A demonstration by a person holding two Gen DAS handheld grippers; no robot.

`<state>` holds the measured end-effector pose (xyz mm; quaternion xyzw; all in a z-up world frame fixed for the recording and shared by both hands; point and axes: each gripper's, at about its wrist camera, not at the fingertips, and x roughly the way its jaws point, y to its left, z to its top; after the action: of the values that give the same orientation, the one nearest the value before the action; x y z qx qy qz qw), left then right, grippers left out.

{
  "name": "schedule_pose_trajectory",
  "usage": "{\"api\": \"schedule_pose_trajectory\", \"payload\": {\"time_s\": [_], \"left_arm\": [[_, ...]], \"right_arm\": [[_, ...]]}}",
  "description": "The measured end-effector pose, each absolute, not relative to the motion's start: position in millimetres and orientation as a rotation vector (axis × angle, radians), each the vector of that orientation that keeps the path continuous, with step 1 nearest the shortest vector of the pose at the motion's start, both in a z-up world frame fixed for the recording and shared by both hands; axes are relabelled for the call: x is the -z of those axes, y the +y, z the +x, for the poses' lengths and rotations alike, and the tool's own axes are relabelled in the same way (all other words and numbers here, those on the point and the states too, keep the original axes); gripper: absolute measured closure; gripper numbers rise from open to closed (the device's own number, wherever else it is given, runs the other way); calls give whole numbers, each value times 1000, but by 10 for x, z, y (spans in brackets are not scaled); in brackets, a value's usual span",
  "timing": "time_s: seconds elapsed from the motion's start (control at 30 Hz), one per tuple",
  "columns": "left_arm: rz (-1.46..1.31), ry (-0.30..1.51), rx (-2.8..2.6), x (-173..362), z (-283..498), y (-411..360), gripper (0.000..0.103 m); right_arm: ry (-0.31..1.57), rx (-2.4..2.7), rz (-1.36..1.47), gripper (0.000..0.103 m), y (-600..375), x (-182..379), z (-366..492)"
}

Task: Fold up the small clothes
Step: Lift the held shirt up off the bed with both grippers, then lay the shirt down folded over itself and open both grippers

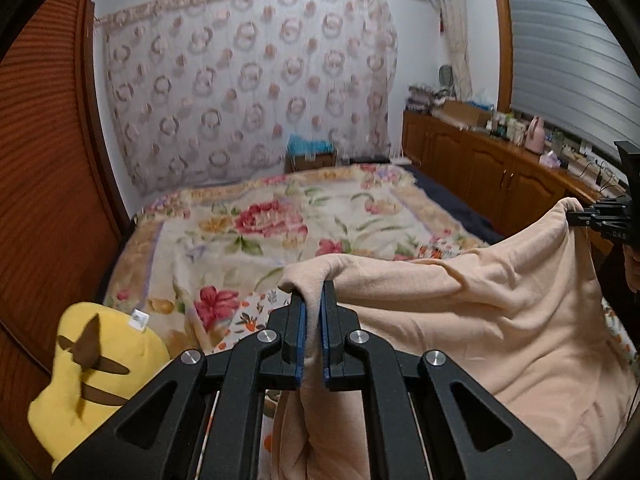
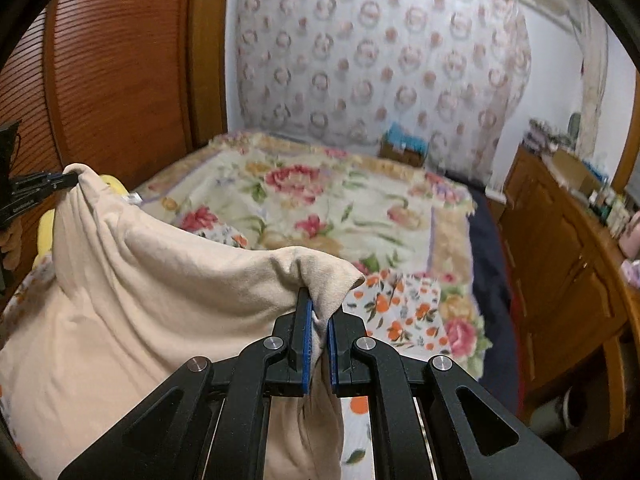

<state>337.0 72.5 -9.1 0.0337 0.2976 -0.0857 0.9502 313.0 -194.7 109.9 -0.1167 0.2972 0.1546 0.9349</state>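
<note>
A peach-coloured garment (image 1: 500,312) hangs stretched between my two grippers above the bed. My left gripper (image 1: 312,292) is shut on one top corner of it, with cloth bunched between the blue pads. My right gripper (image 2: 320,300) is shut on the other top corner (image 2: 328,276). In the left wrist view the right gripper (image 1: 576,216) shows at the far right edge, pinching the cloth. In the right wrist view the left gripper (image 2: 68,178) shows at the far left, gripping the same garment (image 2: 120,300). The cloth's lower part sags down out of view.
Below lies a bed with a floral blanket (image 1: 280,232) and an orange-print cloth (image 2: 404,308). A yellow plush toy (image 1: 96,364) rests at the bed's left. A wooden wardrobe (image 1: 44,200) stands on the left, and a cluttered wooden cabinet (image 1: 480,164) on the right.
</note>
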Motion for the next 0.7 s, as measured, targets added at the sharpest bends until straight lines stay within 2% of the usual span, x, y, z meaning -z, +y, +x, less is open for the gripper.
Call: {"api": "schedule_pose_trajectory", "payload": {"time_s": [0.37, 0.7], "left_arm": [[79, 703, 203, 576, 3892, 662, 96], [90, 744, 217, 665, 4021, 674, 96]], "right_arm": [[718, -306, -186, 97, -1992, -743, 3393], [758, -300, -188, 97, -1944, -674, 3501]]}}
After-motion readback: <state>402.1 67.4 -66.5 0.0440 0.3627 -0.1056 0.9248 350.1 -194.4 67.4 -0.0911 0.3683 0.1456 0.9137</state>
